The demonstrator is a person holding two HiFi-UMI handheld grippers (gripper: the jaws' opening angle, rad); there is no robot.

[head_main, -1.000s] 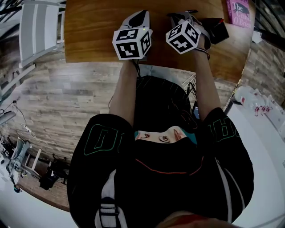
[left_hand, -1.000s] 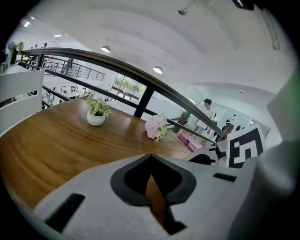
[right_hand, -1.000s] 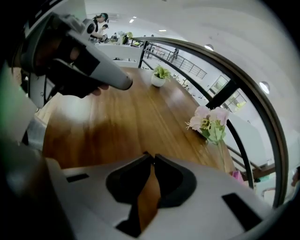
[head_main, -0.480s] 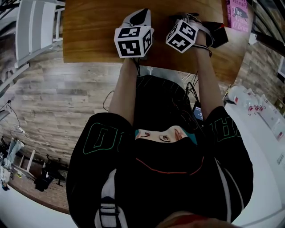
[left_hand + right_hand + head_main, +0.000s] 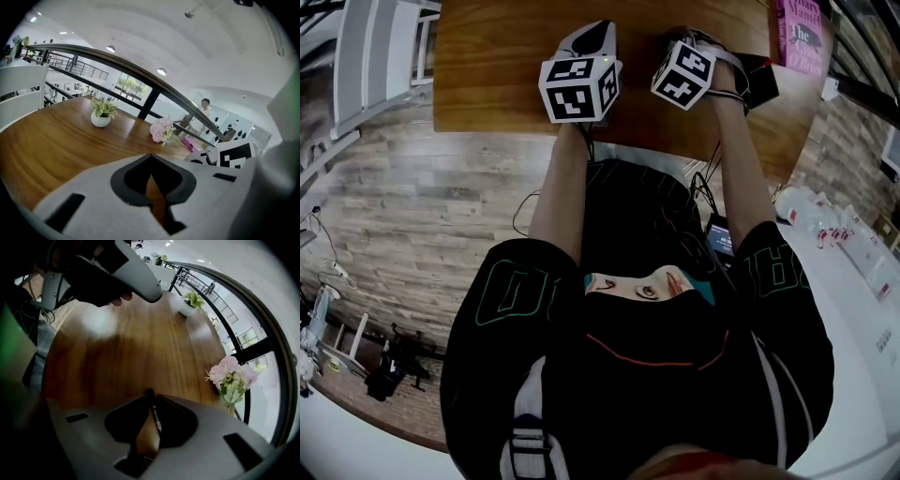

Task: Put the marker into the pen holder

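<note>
Both grippers rest over the near edge of a brown wooden table (image 5: 497, 66). My left gripper (image 5: 592, 30) is shut with nothing in it; in the left gripper view its jaws (image 5: 151, 159) meet at the tips. My right gripper (image 5: 686, 36) is shut too. In the right gripper view a thin dark marker (image 5: 156, 419) shows through the slit behind the right gripper's (image 5: 149, 394) closed tips, apparently lying on the table below; contact cannot be told. A black boxy object (image 5: 759, 80), perhaps the pen holder, sits just right of the right hand.
A pink book (image 5: 802, 33) lies at the table's far right. Pink flowers in a vase (image 5: 232, 380) and a small potted plant (image 5: 189, 305) stand farther out on the table. A railing (image 5: 140, 79) runs behind the table, and a white chair (image 5: 380, 56) stands to its left.
The head view has drifted slightly. The right gripper has edged a little away and to the right; the left gripper has hardly moved. Both stay shut.
</note>
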